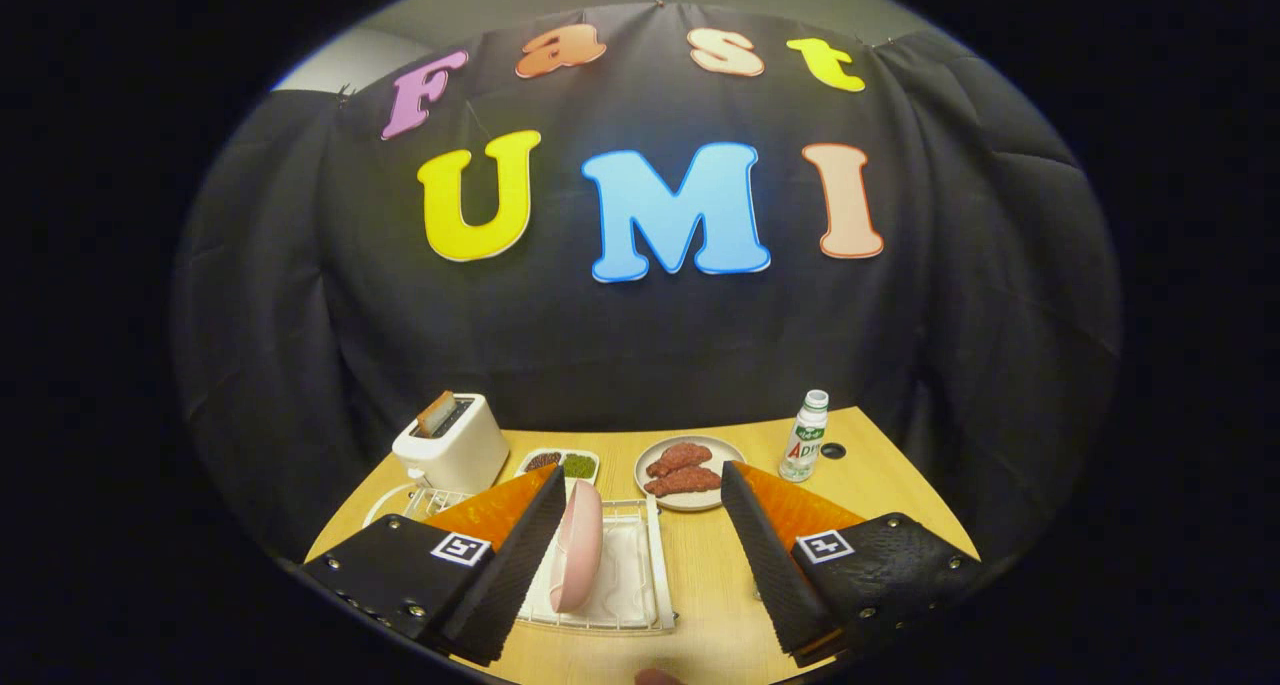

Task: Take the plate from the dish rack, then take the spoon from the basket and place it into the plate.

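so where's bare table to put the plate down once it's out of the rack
Bare table runs between the dish rack and the tool's open right finger, nearer than the meat dish. More lies around the bottle. It is crowded around the toaster, the small tray and the pink plate.

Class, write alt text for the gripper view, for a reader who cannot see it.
The open gripper hovers over a wooden table, its fingers either side of a pink plate standing on edge in a white dish rack. Beyond them sit a white toaster, a plate of meat and a small bottle.
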Demonstrator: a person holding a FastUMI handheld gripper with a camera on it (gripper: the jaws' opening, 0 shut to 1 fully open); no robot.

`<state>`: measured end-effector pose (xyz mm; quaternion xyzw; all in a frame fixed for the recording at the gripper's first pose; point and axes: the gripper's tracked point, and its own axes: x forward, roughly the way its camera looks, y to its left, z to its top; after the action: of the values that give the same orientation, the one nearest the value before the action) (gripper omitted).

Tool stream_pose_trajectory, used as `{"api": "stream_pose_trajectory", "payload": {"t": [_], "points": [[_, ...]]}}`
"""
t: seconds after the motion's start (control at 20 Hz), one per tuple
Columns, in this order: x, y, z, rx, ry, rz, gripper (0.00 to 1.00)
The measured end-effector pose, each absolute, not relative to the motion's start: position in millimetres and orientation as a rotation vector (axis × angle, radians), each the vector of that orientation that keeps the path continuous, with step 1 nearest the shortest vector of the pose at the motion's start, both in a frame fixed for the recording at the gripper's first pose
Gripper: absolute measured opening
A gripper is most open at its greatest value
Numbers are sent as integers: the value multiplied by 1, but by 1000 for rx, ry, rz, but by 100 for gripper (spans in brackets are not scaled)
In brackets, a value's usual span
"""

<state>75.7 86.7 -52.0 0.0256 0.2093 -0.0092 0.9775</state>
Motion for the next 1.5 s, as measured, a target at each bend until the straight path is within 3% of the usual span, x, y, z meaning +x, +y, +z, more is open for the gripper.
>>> {"api": "stream_pose_trajectory", "payload": {"t": [0.7, 0.9, 0.95, 1.05, 1.1, 1.2, 1.35, 1.5], "points": [[122, 134, -156, -107, 667, -161, 94], [124, 121, -178, -164, 722, -259, 86], [123, 121, -183, -185, 739, -276, 82], [120, 115, -191, -242, 770, -333, 63], [117, 120, -195, -256, 793, -333, 42], [121, 130, -189, -245, 765, -330, 27], [120, 140, -184, -298, 767, -330, 11], [119, 146, -177, -343, 759, -343, 9]]}}
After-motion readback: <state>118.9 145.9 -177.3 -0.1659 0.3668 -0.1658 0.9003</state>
